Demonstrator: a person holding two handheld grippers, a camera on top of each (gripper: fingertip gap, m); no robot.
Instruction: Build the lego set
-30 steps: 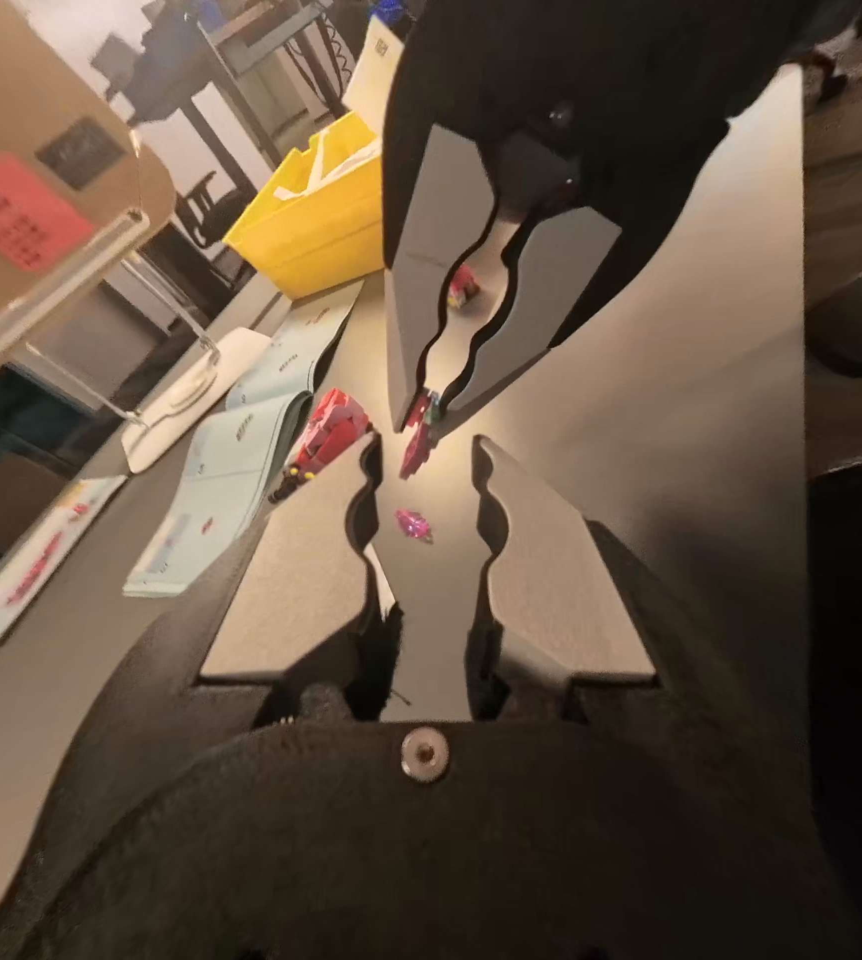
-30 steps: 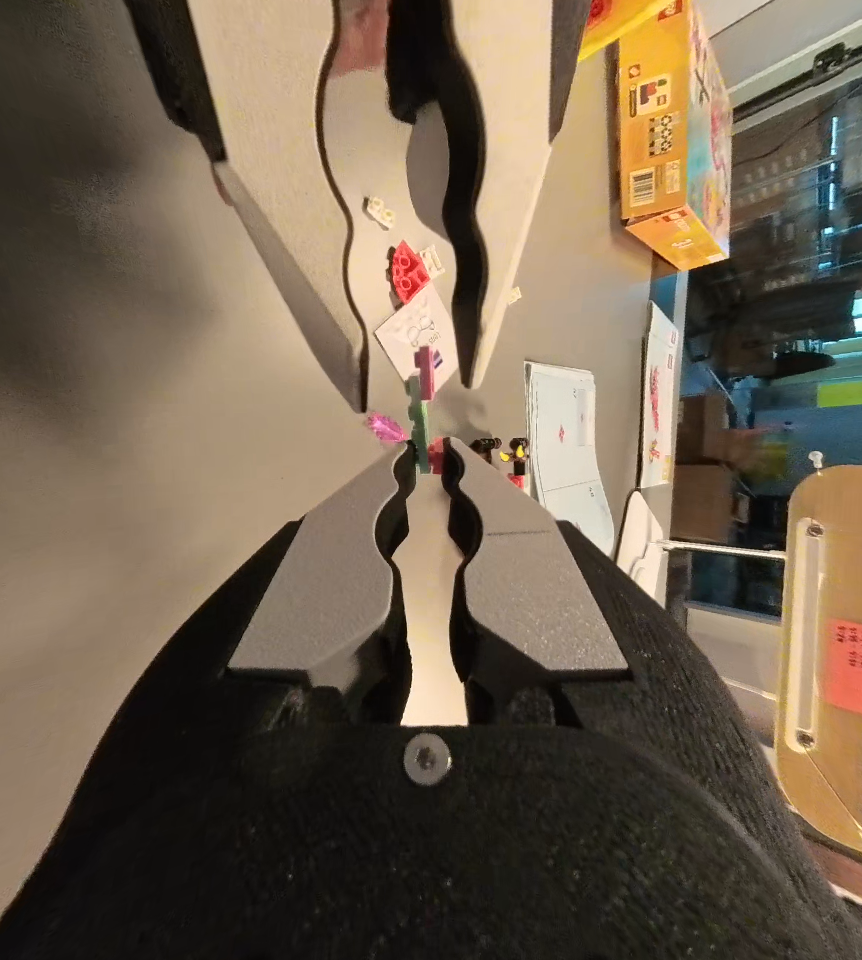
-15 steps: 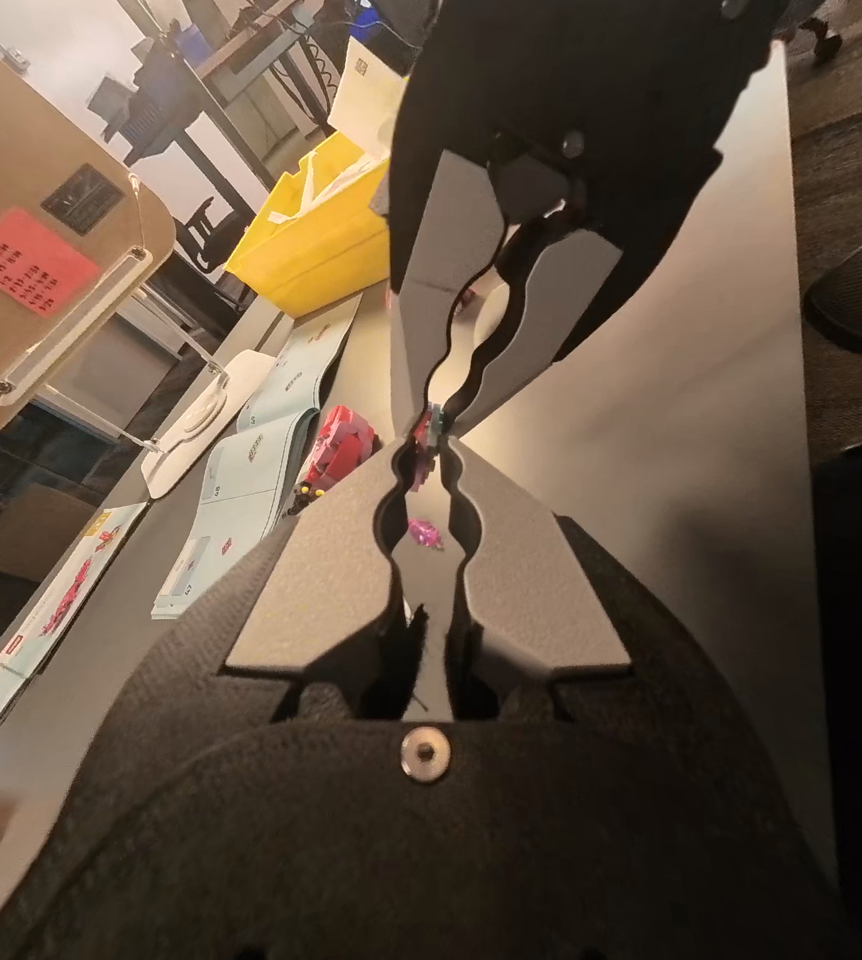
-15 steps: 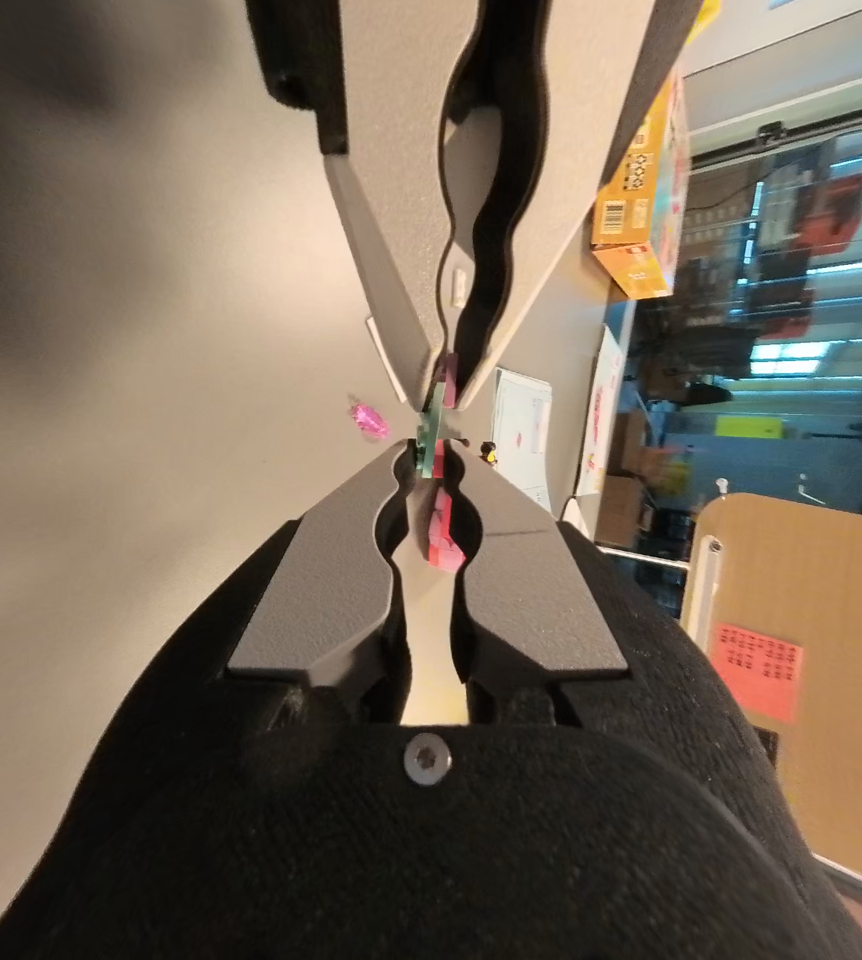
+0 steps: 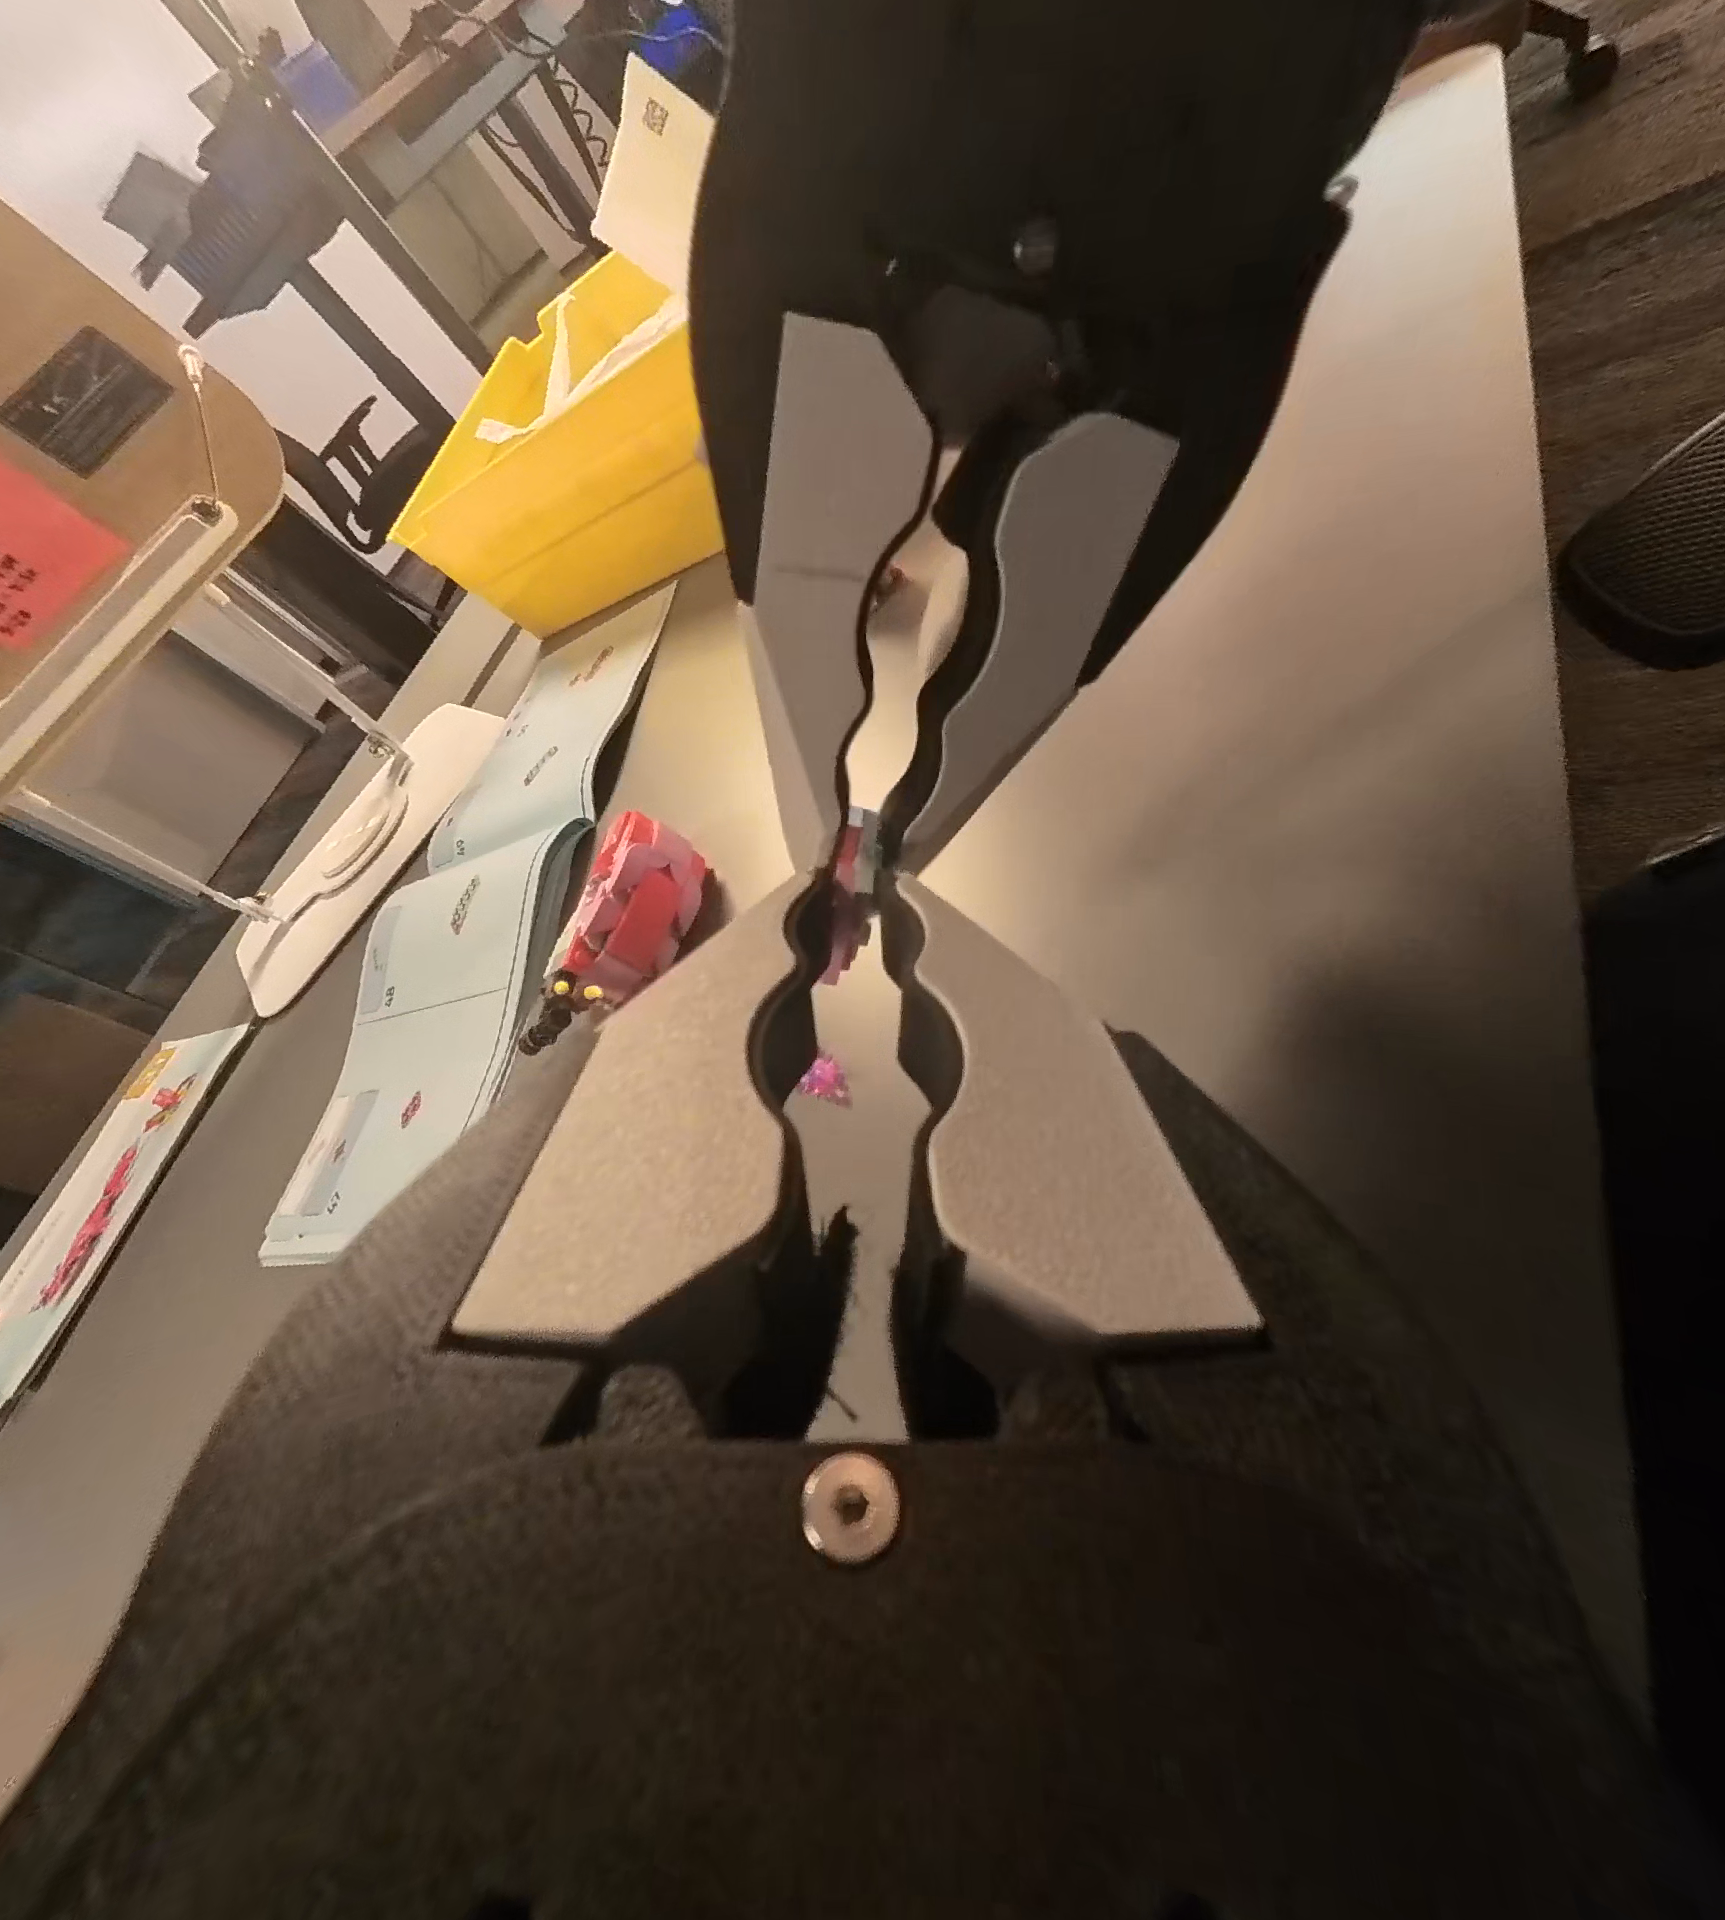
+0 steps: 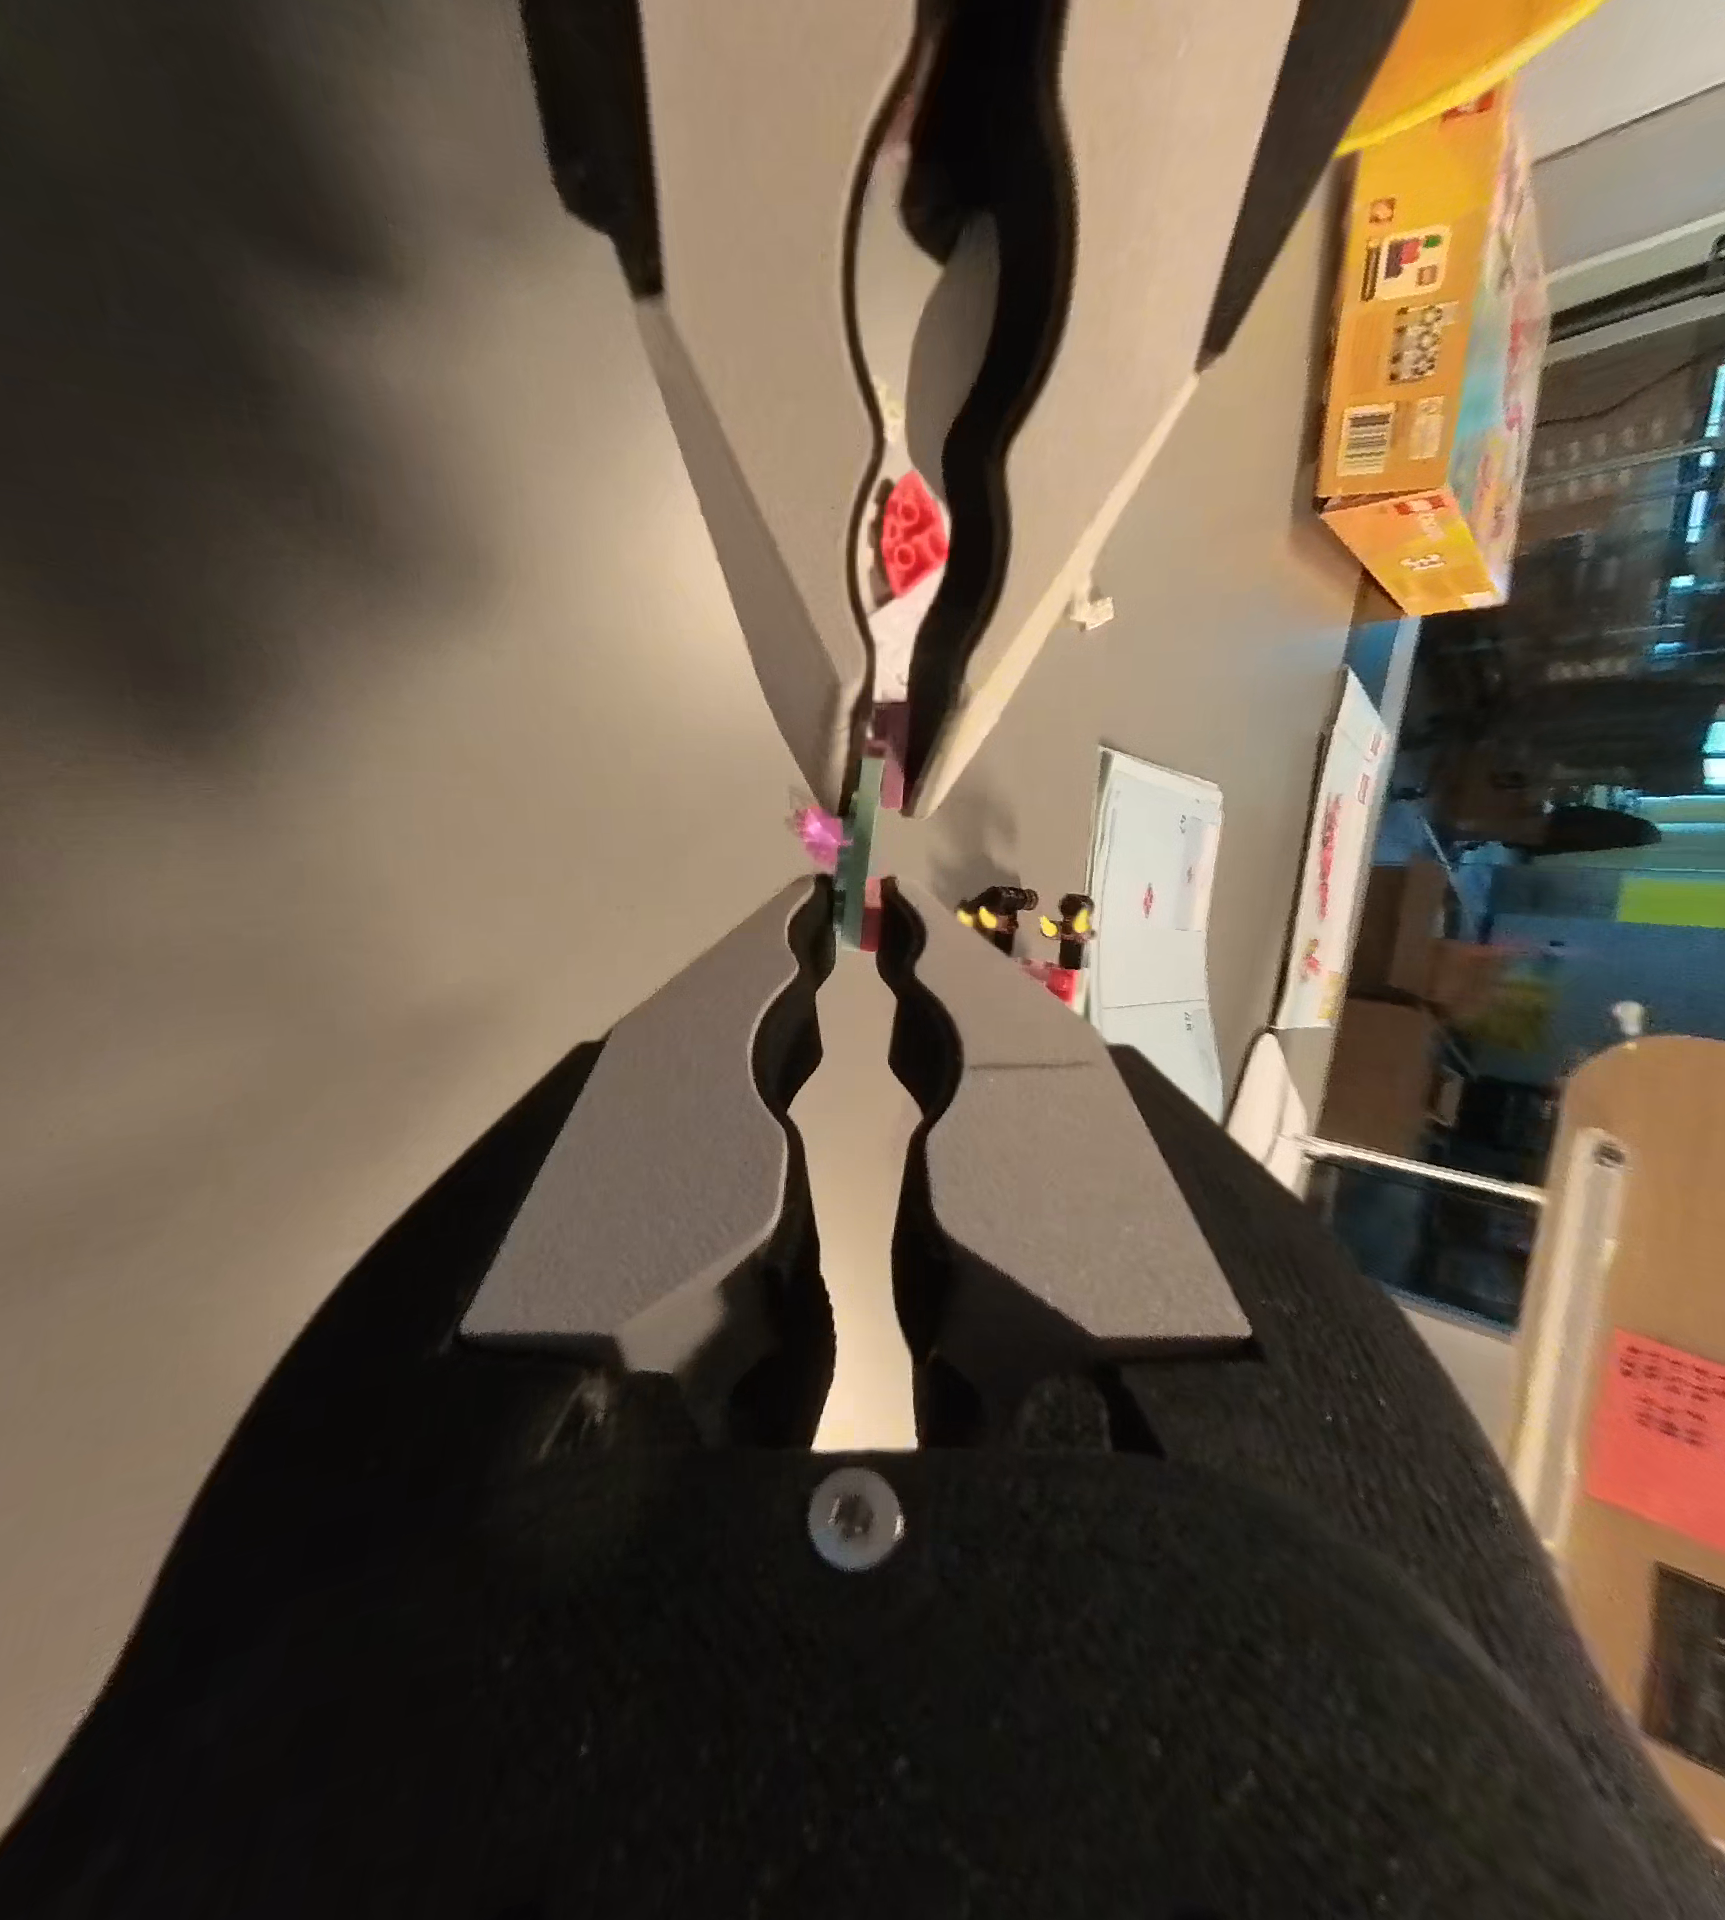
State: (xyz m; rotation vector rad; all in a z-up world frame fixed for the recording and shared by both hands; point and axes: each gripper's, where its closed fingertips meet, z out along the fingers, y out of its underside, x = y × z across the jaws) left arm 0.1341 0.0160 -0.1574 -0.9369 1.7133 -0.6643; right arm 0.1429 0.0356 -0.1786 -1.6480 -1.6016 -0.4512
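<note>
I have both tongs nipped onto one small brick assembly (image 6: 860,852), a thin green plate with dark red and magenta pieces, held above the table (image 5: 1201,831). My left gripper (image 5: 850,896) clamps its magenta end, my right gripper (image 6: 856,902) the green-plate end. I judge it light, stiff and slick, liable to snap apart, so I grip the flat faces. A loose pink gem (image 5: 823,1081) lies below.

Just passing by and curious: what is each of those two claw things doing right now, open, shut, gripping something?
Left gripper: closed on one end of a small brick assembly.
Right gripper: closed on its other end.
</note>
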